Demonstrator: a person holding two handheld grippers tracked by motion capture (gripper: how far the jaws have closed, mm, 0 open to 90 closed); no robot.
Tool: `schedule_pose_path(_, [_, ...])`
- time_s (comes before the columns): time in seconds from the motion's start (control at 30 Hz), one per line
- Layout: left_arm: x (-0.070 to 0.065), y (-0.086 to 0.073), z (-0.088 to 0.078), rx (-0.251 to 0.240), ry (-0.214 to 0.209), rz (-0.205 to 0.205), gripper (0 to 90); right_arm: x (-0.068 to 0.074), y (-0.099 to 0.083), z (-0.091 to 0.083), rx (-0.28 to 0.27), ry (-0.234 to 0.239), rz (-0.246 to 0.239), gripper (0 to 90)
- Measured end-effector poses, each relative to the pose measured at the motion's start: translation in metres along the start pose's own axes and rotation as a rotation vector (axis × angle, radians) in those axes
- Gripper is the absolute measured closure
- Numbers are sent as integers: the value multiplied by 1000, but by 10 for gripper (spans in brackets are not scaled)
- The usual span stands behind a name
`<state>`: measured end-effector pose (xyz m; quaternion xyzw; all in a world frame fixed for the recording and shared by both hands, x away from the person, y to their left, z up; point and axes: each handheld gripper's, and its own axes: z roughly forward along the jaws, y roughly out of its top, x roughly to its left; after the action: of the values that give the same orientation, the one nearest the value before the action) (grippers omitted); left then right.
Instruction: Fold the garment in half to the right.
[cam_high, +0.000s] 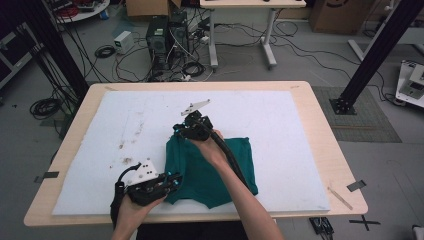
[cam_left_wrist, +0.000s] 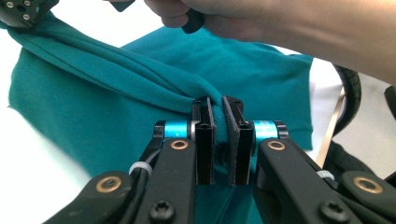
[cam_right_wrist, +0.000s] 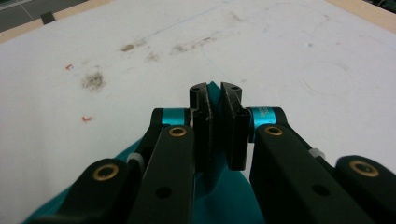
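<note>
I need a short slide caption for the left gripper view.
Left gripper clamps a fold of the teal garment on the white mat.

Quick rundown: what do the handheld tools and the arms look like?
Left black two-jaw tool and right black two-jaw tool: flat black jaws, cyan collars, brass pivot rivets, white zip ties, grey three-cornered top plates. A ribbed black cable trails from the right. Forearms are bare, no sleeves.

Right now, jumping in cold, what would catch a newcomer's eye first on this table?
The teal garment on the white mat, right of the table's middle, stands out first. Both grippers are pinching it: the left gripper clamps a bunched fold at its near left corner, the right gripper grips its far left edge. Brown stains mark the mat to the left.
</note>
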<state>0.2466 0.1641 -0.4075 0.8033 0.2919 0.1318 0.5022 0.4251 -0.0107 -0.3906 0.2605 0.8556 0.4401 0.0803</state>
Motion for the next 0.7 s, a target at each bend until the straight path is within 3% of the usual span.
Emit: schedule_pose_path(0.7, [-33,33,69,44,-96,49,836,-40,-42,-54,-9,-73,56,850])
